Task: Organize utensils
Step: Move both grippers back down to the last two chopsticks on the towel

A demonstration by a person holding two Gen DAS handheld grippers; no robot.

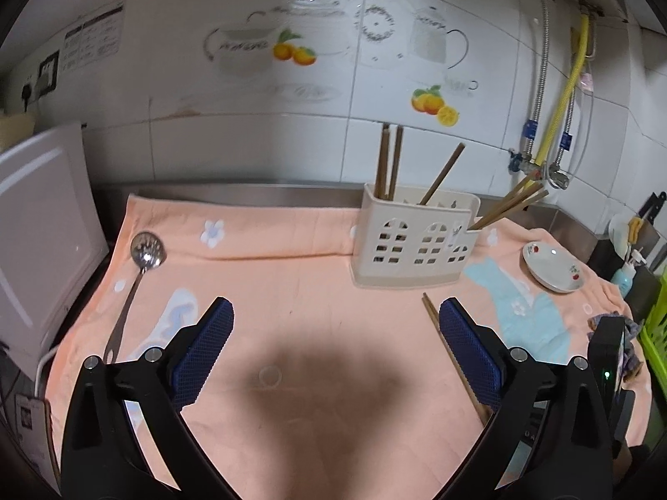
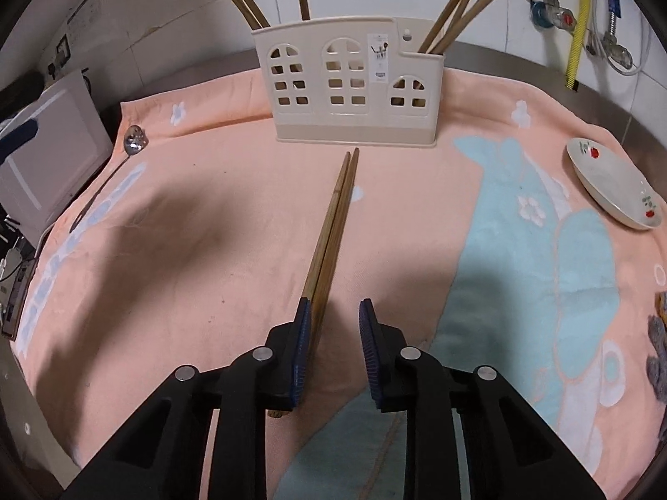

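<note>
Holder (image 2: 350, 83) upper centre on towel (image 2: 208, 229). Chopsticks (image 2: 333, 225) lie mid-frame: light, stiff, slick wood; pinch near thick end. Right gripper (image 2: 335, 312) straddles them, apparently not yet clamped. Left gripper (image 1: 335, 312) released, empty.

A steel counter (image 1: 250, 191) carries a peach towel (image 1: 292, 291) spread flat.

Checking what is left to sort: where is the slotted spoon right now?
The slotted spoon lies on the peach towel near its far left edge in both views, beside the white appliance, well left of the utensil holder.
</note>
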